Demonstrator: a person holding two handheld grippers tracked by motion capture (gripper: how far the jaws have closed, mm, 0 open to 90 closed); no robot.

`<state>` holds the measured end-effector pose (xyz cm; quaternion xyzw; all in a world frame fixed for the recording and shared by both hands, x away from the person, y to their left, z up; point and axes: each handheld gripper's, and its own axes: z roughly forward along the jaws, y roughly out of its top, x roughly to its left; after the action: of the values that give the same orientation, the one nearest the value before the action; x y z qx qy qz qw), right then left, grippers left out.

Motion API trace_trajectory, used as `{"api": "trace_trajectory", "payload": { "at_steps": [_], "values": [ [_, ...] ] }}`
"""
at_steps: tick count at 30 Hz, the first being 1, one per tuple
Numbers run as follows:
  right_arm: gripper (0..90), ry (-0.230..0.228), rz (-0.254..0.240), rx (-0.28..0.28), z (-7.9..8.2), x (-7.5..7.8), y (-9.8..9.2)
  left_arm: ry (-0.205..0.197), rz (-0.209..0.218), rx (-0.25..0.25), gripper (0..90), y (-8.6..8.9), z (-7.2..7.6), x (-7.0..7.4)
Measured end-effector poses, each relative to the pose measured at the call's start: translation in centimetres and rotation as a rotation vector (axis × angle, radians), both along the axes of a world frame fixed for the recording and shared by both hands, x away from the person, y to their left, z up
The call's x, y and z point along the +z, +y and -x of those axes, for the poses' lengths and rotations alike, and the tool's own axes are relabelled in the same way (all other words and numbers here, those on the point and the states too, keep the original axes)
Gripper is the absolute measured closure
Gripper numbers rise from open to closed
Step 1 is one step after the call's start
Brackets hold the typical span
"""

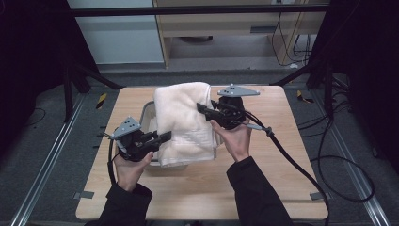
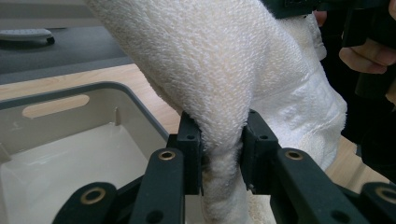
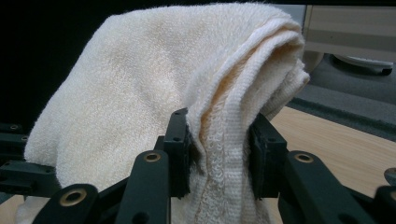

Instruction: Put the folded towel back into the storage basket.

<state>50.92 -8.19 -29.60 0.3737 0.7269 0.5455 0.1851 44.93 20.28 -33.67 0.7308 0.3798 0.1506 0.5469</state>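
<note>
A folded cream towel (image 1: 181,120) hangs between the two grippers above a pale plastic bin (image 1: 147,113) on the wooden table. My left gripper (image 1: 164,137) pinches the towel's near left edge. In the left gripper view its pads squeeze a thick fold of the towel (image 2: 219,93) at the gripper's tip (image 2: 220,149), with the bin (image 2: 70,154) below and to the left. My right gripper (image 1: 201,108) clamps the towel's right edge. Seen from the right gripper view, layered hems of the towel (image 3: 154,93) sit pressed between the jaws at the gripper's tip (image 3: 218,149).
The table (image 1: 263,183) has bare wood on its right half and near edge. Cables (image 1: 301,165) trail from the right gripper over the right side down to the floor. Black frame legs (image 1: 310,70) and cabinets stand behind the table.
</note>
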Motion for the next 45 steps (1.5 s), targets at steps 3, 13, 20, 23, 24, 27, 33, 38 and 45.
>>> {"api": "trace_trajectory", "payload": {
  "at_steps": [3, 13, 20, 23, 24, 27, 33, 38, 45],
  "values": [
    [65.2, -0.002, -0.001, 0.002, -0.2, 0.0, 0.5, 0.004, 0.002, 0.006, 71.4, 0.5, -0.1, 0.1],
    [65.2, -0.010, 0.001, 0.013, -1.1, 0.3, 2.9, -0.003, -0.005, 0.034, 71.3, 2.5, -0.6, 0.3],
    [65.2, -0.011, 0.002, 0.020, -2.0, 0.2, 4.4, -0.010, -0.020, 0.060, 71.3, 3.7, -0.9, 0.5],
    [65.2, -0.006, 0.000, 0.022, -2.2, 0.2, 4.9, -0.011, -0.023, 0.071, 71.3, 4.1, -1.1, 0.5],
    [65.2, -0.008, 0.004, 0.021, -2.5, 0.2, 5.3, -0.006, -0.025, 0.075, 71.3, 4.4, -1.3, 0.4],
    [65.2, -0.008, 0.004, 0.021, -2.7, 0.1, 5.8, 0.002, -0.026, 0.077, 71.3, 4.8, -1.5, 0.4],
    [65.2, 0.000, 0.005, 0.025, -3.4, -0.5, 7.0, 0.015, -0.035, 0.084, 71.3, 5.9, -2.1, 0.1],
    [65.2, 0.005, -0.003, 0.023, -4.0, -1.0, 7.8, 0.018, -0.045, 0.097, 71.3, 6.5, -2.5, -0.3],
    [65.2, 0.015, -0.001, 0.018, -4.5, -1.8, 8.4, 0.027, -0.062, 0.107, 71.2, 6.9, -3.1, -0.9]
  ]
}}
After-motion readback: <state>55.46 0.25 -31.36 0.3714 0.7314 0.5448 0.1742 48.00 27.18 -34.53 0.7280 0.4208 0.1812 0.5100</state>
